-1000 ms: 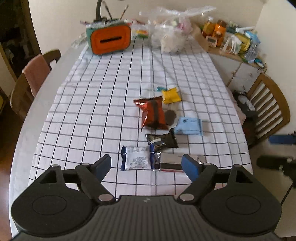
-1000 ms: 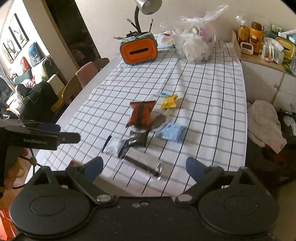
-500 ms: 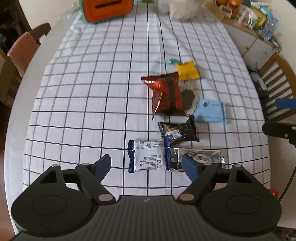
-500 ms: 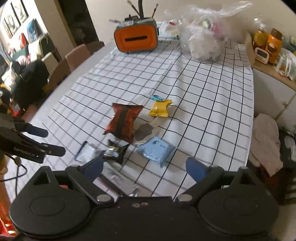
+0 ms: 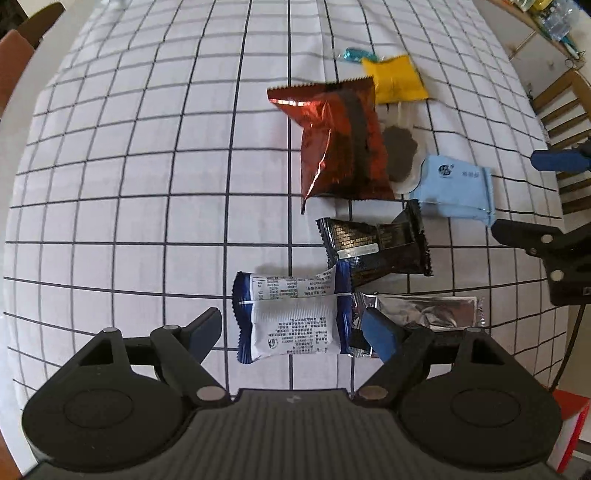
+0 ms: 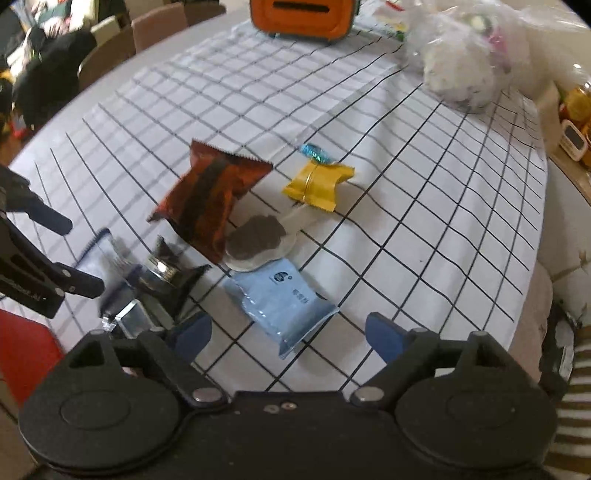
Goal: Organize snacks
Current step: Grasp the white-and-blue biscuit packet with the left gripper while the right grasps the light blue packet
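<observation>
Several snack packets lie close together on the checked tablecloth. My left gripper points down, open, with a white-and-blue packet between its fingers; the pads stand apart from it. Beside that packet lie a silver packet, a black packet, a red foil bag and a yellow packet. My right gripper hovers over a light blue packet. Its jaws are closing, with the packet's near end between them, untouched. A wrapped brown cookie lies just beyond.
An orange tissue box and a clear plastic bag stand at the table's far end. Chairs line the left side and a wooden chair the right. A red object sits below the near edge.
Both grippers have come down and closer to the snacks. The left now straddles the white-and-blue packet, the right is over the light blue one. The right jaws have narrowed a little.
</observation>
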